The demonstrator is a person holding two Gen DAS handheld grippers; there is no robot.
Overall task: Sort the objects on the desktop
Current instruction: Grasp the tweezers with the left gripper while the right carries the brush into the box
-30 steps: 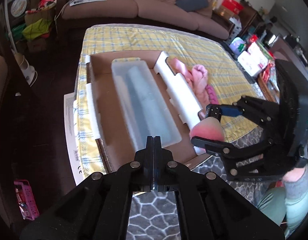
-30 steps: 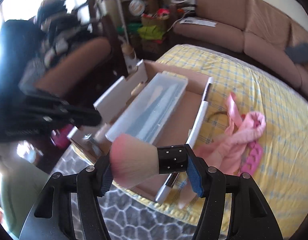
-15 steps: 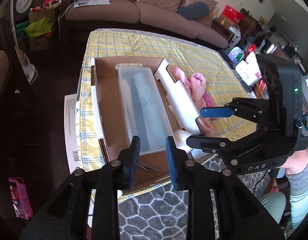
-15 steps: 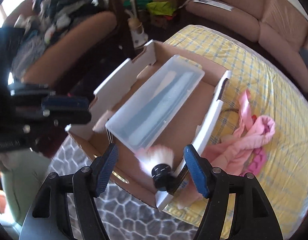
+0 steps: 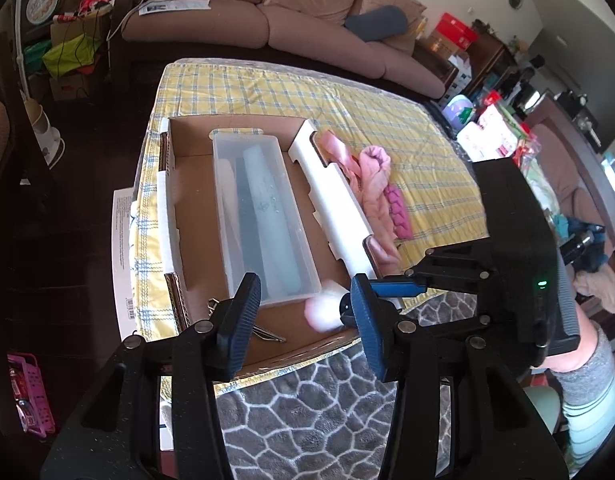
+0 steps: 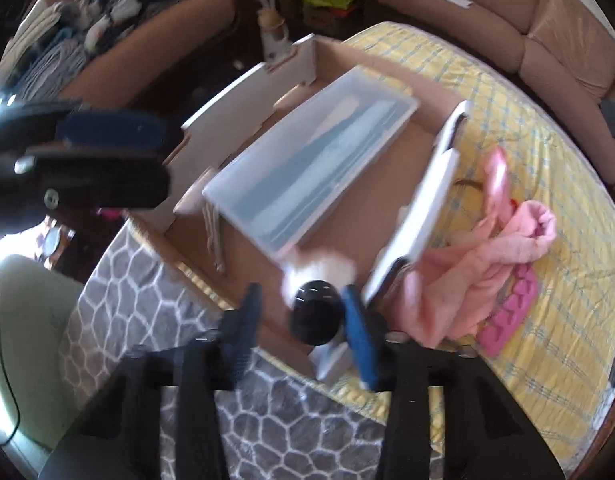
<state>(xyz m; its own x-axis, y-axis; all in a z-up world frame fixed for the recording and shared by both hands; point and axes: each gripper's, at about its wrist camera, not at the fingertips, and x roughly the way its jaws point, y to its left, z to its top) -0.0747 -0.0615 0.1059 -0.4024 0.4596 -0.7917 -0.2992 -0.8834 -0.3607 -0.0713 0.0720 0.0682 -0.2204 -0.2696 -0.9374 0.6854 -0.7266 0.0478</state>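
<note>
A makeup brush point(image 6: 317, 270) with pink-white bristles and a black handle sits in the near corner of the cardboard box point(image 5: 195, 216). Its handle end points up at the right wrist camera. My right gripper point(image 6: 301, 294) hovers over it, its jaws closing. The handle is between them, with a gap on the left side. From the left wrist view the brush point(image 5: 323, 314) lies just below the clear plastic bin point(image 5: 259, 208). My left gripper point(image 5: 305, 284) is above the box's near edge, its jaws opening with nothing between them.
Thin metal tools point(image 5: 267, 334) lie on the box floor by the near wall. A pink cloth point(image 6: 507, 240) and a pink toe separator point(image 6: 511, 308) lie on the yellow checked cover point(image 5: 407, 140) right of the box. A grey patterned blanket point(image 5: 307, 400) lies in front.
The brush left the right gripper's hold and dropped into the box's near corner. The right gripper came down over it and its jaws narrowed. The left jaws went from shut to apart.
</note>
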